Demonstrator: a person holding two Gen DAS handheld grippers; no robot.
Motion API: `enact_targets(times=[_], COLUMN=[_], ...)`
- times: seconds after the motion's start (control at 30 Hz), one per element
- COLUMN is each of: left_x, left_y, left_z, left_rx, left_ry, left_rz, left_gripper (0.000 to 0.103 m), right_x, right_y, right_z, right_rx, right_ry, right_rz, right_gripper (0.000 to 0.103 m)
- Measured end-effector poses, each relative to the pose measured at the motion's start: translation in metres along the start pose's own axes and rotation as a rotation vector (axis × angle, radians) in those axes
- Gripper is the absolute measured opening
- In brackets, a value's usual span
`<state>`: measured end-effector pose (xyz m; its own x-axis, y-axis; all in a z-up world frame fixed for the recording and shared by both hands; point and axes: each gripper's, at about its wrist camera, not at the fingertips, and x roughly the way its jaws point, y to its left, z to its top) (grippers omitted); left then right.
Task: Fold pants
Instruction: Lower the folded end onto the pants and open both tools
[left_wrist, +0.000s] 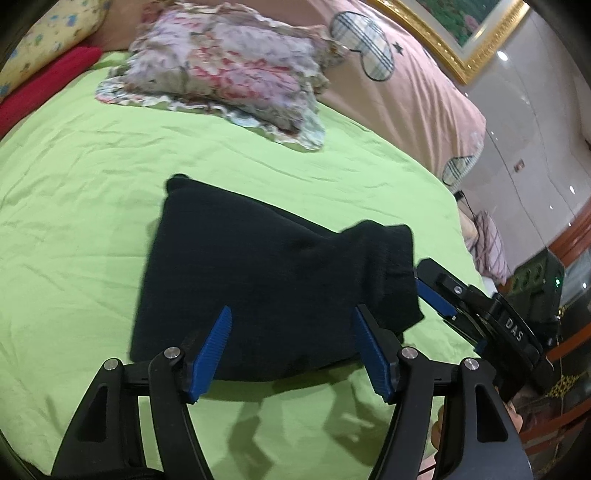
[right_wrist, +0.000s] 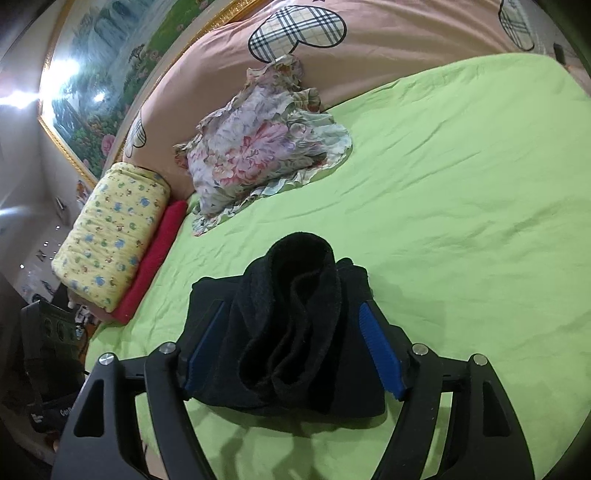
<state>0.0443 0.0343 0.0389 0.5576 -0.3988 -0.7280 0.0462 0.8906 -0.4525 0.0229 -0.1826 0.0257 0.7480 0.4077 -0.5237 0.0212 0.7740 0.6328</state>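
Note:
Black pants (left_wrist: 258, 266) lie folded into a thick bundle on the green bedsheet (left_wrist: 92, 221). My left gripper (left_wrist: 291, 314) is open at the bundle's near edge, its blue pads (left_wrist: 216, 343) standing apart and clear of the cloth. My right gripper (left_wrist: 443, 299) comes in at the bundle's right end. In the right wrist view the pants (right_wrist: 291, 280) show a raised, rolled fold. That fold sits between the spread fingers of my right gripper (right_wrist: 291, 306), which is open, and neither blue pad (right_wrist: 382, 350) presses on it.
A floral cushion (left_wrist: 229, 70) lies further up the bed against a pink quilt (left_wrist: 406, 92) with plaid hearts. A yellow patterned pillow (right_wrist: 110, 236) and a red cloth (right_wrist: 155, 258) sit at the bed's side. A gold-framed painting (left_wrist: 461, 33) hangs behind.

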Motion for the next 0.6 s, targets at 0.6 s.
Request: enact_targets(times=[0.6], left_x=[0.004], left_y=[0.063], left_z=[0.002], left_rx=[-0.117], left_ry=[0.021], left_rz=[0.059], left_gripper=[0.07], right_x=[0.015], right_y=[-0.003], right_z=[-0.015], right_rx=[0.045], right_ry=[-0.009], right_rz=[-0.07], right_gripper=[0.075])
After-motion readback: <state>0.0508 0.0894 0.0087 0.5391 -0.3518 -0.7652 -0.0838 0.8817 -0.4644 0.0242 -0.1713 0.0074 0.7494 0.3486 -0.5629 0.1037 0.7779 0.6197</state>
